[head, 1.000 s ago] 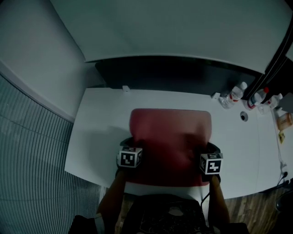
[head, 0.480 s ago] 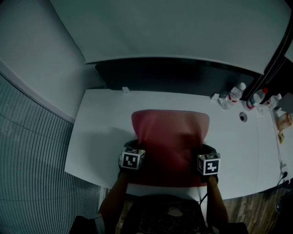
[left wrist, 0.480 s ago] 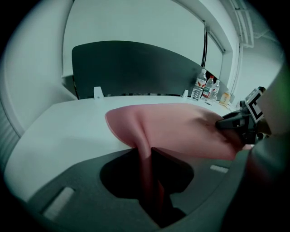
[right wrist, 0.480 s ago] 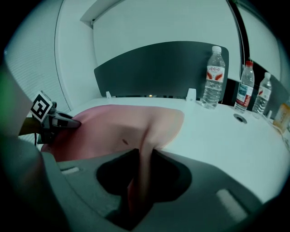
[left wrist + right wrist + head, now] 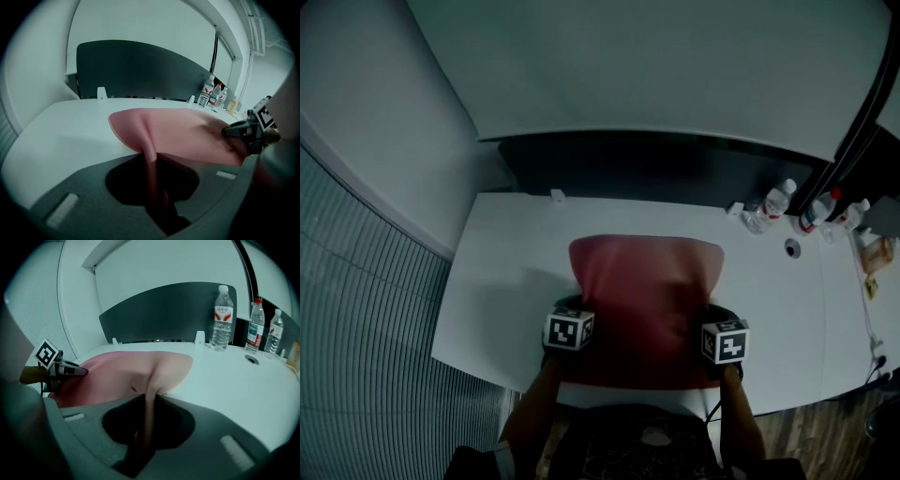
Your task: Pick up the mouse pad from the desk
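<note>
Grasp step: our left gripper, right gripper, jaws just closing, pinch mouse pad mid-frame. Next we lift evenly off desk.

The left tongs and right tongs point forward and steeply down, side by side. Both sets of jaws have just been closing and pinch folds of the mouse pad. The left forearm and right forearm reach forward.
</note>
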Demonstrator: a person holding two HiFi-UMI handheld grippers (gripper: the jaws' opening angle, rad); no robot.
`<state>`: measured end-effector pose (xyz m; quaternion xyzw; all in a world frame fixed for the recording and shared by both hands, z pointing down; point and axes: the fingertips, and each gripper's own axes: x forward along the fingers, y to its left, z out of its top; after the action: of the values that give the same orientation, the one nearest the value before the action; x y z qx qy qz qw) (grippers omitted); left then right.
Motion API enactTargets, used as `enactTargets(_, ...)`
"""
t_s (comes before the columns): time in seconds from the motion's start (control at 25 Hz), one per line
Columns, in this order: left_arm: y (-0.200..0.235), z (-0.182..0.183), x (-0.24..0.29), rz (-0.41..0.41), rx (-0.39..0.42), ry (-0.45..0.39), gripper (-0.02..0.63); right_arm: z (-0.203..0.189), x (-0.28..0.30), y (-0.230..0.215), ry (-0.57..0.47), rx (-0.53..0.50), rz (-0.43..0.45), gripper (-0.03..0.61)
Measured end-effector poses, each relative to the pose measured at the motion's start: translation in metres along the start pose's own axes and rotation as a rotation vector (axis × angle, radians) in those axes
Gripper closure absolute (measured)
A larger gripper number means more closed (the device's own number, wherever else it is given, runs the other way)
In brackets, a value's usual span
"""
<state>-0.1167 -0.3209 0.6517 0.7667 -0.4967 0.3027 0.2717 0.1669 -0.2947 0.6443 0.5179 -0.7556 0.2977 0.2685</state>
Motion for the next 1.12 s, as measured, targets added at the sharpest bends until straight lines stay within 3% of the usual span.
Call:
enactTargets(0.2, -0.004, 0.005, -0.007, -0.039, -0.050, -0.004, 0.548, 0.004, -0.006, 0.004, -0.032, 0.017, 0.016, 0.531)
enactTargets(1.12, -0.021, 0.030, -0.044, -0.055, 0.007, -0.079, 0.548, 0.026, -0.043, 0.021, -0.112, -0.034, -0.012, 0.529)
